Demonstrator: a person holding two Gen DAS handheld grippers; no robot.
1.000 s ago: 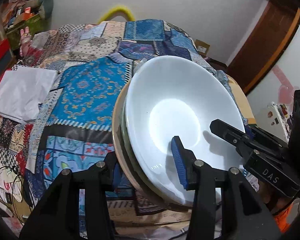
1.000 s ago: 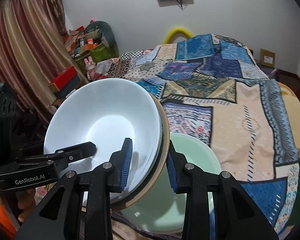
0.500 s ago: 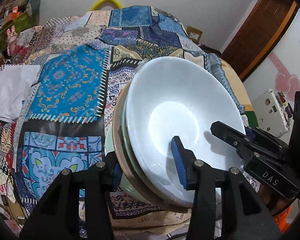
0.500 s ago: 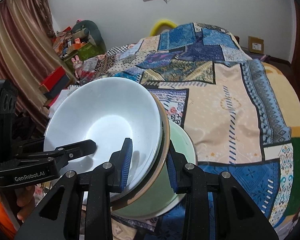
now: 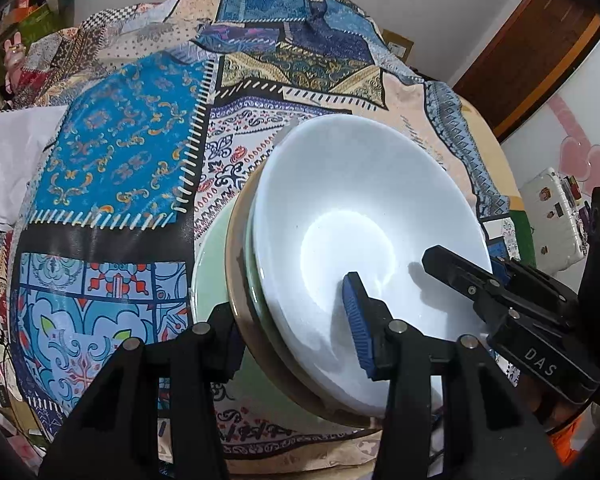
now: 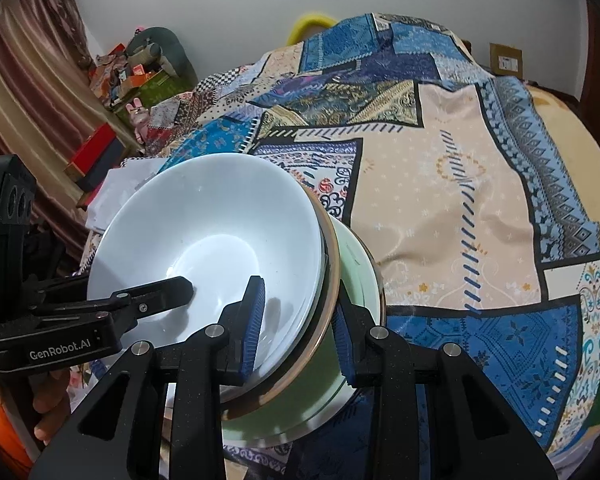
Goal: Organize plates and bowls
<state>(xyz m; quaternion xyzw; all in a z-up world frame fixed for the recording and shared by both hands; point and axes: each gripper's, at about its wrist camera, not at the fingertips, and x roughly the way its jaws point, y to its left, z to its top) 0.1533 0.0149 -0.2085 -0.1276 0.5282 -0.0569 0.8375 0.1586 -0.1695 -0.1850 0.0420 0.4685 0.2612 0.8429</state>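
Observation:
A stack of nested bowls, a white bowl (image 5: 360,216) on top of a pale green one and a tan-rimmed one, is held tilted between both grippers. My left gripper (image 5: 292,328) is shut on the stack's near rim. My right gripper (image 6: 298,328) is shut on the opposite rim; the white bowl (image 6: 212,248) fills its left view. A pale green plate (image 5: 210,256) lies on the patchwork cloth under the stack and shows in the right wrist view (image 6: 360,276). Each gripper shows in the other's view.
The table is covered by a blue and beige patchwork cloth (image 6: 460,184). A white cloth (image 5: 8,168) lies at the table's left edge. Boxes and clutter (image 6: 140,76) stand by the curtain. A brown door (image 5: 532,40) is at the right.
Both grippers have carried the stack of bowls lower over the pale green plate, which now shows more under it. The grips have not changed.

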